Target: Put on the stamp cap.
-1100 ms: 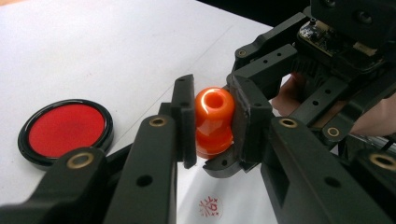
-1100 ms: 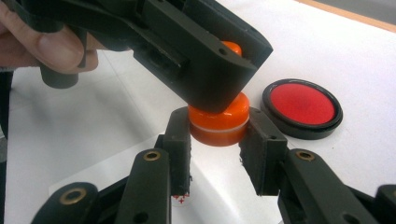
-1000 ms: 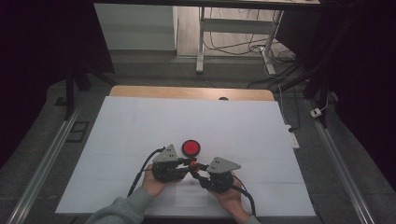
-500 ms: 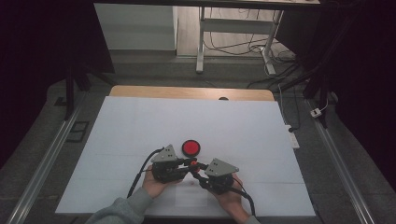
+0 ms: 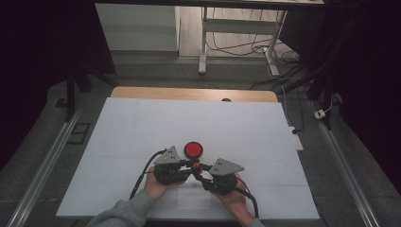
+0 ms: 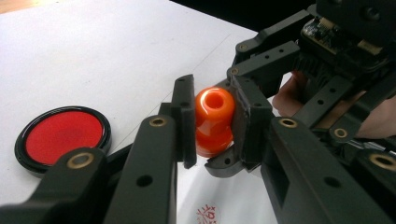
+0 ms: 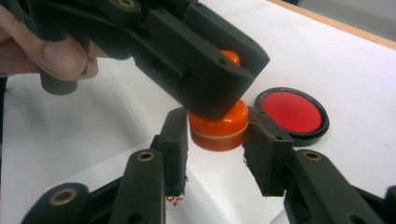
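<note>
The small glossy orange plastic bottle (image 6: 214,122) was held above the white table sheet (image 5: 142,132), at the near edge between the two hands. It was clamped at its upper part by the left gripper (image 6: 212,121), whose pads were pressed on both sides of it. The wider orange base with its pale ring (image 7: 218,126) sat between the jaws of the right gripper (image 7: 215,140); these had just been opening, and in the right gripper view the left pad was seen at the base's edge while the right pad stood slightly off it (whether the left pad bore on it at all could not be told).

A slip was judged the main risk: with one grip loosened, the smooth rounded body was carried by the left pads alone, and a small tilt of that hand could let it rotate or drop onto the sheet and roll.

Just beyond, the round red disc in a black rim (image 5: 193,150) lay flat on the sheet; it could be struck by a falling bottle and knocked farther away.
</note>
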`<state>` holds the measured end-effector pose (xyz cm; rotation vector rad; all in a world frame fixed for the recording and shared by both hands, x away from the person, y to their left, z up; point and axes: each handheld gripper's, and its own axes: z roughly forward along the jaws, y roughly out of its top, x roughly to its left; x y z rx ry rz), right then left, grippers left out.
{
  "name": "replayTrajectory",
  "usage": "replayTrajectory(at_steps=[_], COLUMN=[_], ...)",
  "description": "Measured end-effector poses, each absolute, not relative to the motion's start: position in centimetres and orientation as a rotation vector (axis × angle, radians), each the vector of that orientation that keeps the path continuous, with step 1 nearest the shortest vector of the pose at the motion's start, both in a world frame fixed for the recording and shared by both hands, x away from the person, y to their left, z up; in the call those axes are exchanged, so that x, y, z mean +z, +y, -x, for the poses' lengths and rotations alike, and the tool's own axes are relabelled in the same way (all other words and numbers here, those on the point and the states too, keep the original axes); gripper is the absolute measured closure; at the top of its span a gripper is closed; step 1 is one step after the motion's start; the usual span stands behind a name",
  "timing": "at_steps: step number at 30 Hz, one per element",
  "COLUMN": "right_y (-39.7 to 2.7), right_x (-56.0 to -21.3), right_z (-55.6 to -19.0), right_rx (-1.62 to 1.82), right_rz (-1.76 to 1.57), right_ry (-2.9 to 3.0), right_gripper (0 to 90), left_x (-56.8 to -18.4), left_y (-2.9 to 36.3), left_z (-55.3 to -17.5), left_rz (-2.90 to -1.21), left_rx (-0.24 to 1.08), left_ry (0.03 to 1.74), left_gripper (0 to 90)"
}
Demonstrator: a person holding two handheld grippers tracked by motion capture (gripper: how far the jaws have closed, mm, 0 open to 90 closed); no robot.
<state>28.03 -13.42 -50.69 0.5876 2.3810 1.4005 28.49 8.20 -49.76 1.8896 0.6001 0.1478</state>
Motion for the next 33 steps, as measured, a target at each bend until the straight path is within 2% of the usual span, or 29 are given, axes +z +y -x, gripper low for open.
replayTrajectory(at_steps=[14,33], right_y=[-14.8,-23.7], right_x=[-51.0,-50.3], right_z=[-28.5,-28.5], right_rx=[1.369,1.296], right_rz=[-0.623,-0.797], right_ry=[2.392,2.265], right_gripper=[48.3,46.5], left_x=[-49.4,-49.0], left_y=[9.4,10.5], left_z=[-29.0,-29.4], left_rz=[-1.872,-1.873], left_rx=[0.152,0.155], left_ry=[0.622,0.66], left_gripper=[72.7,72.6])
